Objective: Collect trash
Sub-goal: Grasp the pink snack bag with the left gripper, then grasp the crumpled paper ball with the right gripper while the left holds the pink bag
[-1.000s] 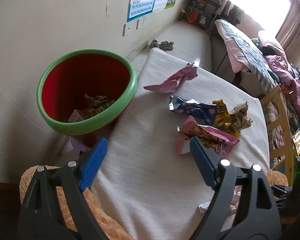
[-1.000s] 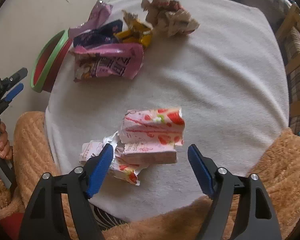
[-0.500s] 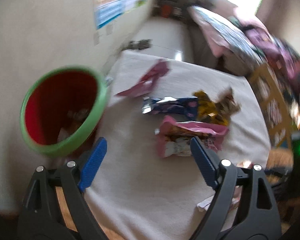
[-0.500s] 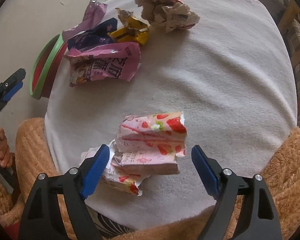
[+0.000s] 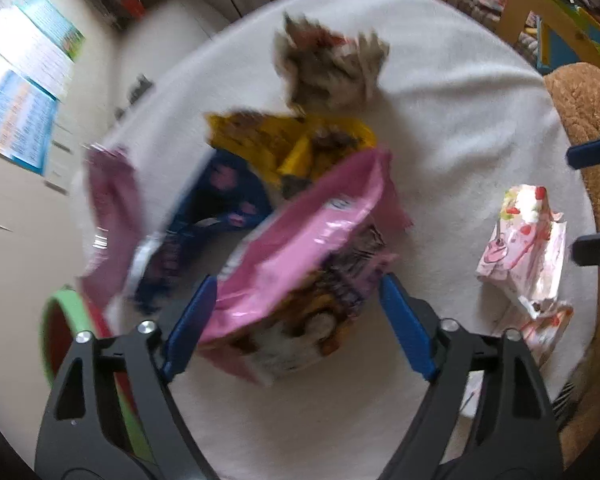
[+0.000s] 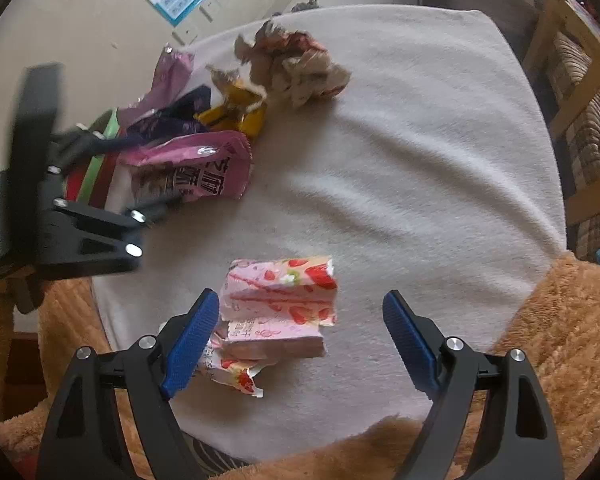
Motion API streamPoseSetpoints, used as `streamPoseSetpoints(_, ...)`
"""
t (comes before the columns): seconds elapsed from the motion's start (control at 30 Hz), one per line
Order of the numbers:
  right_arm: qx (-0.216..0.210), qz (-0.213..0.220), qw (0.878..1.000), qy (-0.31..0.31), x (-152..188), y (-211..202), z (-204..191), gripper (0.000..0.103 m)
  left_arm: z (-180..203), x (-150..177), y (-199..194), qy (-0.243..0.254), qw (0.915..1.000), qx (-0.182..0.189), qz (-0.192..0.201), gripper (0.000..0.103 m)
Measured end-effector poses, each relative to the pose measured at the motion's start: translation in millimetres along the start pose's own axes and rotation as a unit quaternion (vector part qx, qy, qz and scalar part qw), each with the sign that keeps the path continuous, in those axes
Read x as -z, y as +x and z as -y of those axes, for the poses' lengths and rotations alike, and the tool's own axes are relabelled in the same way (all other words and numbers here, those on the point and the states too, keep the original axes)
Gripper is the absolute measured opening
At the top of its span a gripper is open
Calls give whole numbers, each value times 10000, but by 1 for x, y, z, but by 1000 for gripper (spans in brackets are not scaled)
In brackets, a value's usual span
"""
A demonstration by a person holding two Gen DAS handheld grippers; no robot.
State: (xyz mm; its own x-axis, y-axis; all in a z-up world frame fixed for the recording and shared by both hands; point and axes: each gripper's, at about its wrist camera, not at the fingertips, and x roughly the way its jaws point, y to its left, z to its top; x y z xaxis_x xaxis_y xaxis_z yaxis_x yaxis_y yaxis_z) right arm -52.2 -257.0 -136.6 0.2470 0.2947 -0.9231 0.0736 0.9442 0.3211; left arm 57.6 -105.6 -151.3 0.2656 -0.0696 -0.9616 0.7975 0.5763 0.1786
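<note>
**Left claw swings over the pink bag**

Swinging away from the bin, my left claw (image 5: pixel 296 328) now hangs over the pink bag (image 5: pixel 300 256), where a second ago it looked past the bin rim at the wrappers further off. Its jaws have just been closing, yet they stand apart, the bag lying between the tips with no pad clearly pressing it; the frame is blurred. The bin (image 5: pixel 60 320) sits at lower left of the left view, beside the table (image 6: pixel 400 160) edge. My right claw (image 6: pixel 300 340) has barely shifted: its jaws are spread wide over the strawberry wrapper (image 6: pixel 280 292), low in the right view and not touching it.

I judge this the reach-and-grasp step, with most trash not yet collected: the blue wrapper (image 5: pixel 220 196), yellow wrapper (image 5: pixel 284 140) and crumpled paper (image 5: pixel 328 64) lie on the cloth. Next I should lower the left claw, pinch the bag's crumpled body, then carry it to the bin.
</note>
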Motion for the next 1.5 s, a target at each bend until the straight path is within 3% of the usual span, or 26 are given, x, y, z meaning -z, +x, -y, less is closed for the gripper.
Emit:
streamPoseSetpoints(0.07, -18, 74, 10000, 49, 1, -8, 6, 81, 1, -1, 6, -93, 9999, -39, -53, 63)
streamPoseSetpoints(0.2, -54, 184, 9998, 90, -3, -17, 13, 81, -6, 4, -1, -488, 9984, 264, -105, 44)
streamPoseSetpoints(0.33, 31, 392, 9992, -15, -25, -22, 13, 81, -16, 25, -15, -1286, 9901, 555, -7, 39)
streamPoseSetpoints(0.5, 198, 703, 9971, -190, -65, -19, 10, 81, -27, 64, -36, -2660, 9581, 1055, 161, 36)
streamPoseSetpoints(0.7, 305, 949, 9940, -442, -116, 3, 5, 81, -24, 86, -49, -3401, 9332, 1156, 138, 36)
streamPoseSetpoints(0.97, 518, 731, 9913, -960, -157, 53, -17, 78, -22, 93, -47, -3521, 9302, 1036, 88, 36)
streamPoseSetpoints(1.03, 518, 561, 9924, -962, -161, 63, -19, 55, -23, 95, -47, -3566, 9283, 1053, 102, 37)
streamPoseSetpoints(1.07, 462, 448, 9937, -919, -161, 68, -17, 49, -23, 96, -47, -3578, 9277, 1062, 114, 37)
streamPoseSetpoints(1.2, 241, 565, 9949, -798, -155, 60, -15, 37, -25, 99, -48, -3616, 9257, 1098, 185, 38)
streamPoseSetpoints(1.37, 91, 876, 9920, -909, -130, 23, -20, 37, -24, 100, -45, -3636, 9243, 1131, 238, 42)
streamPoseSetpoints(1.5, -68, 872, 9929, -809, -104, 6, -15, 37, -24, 98, -41, -3653, 9229, 1189, 251, 49)
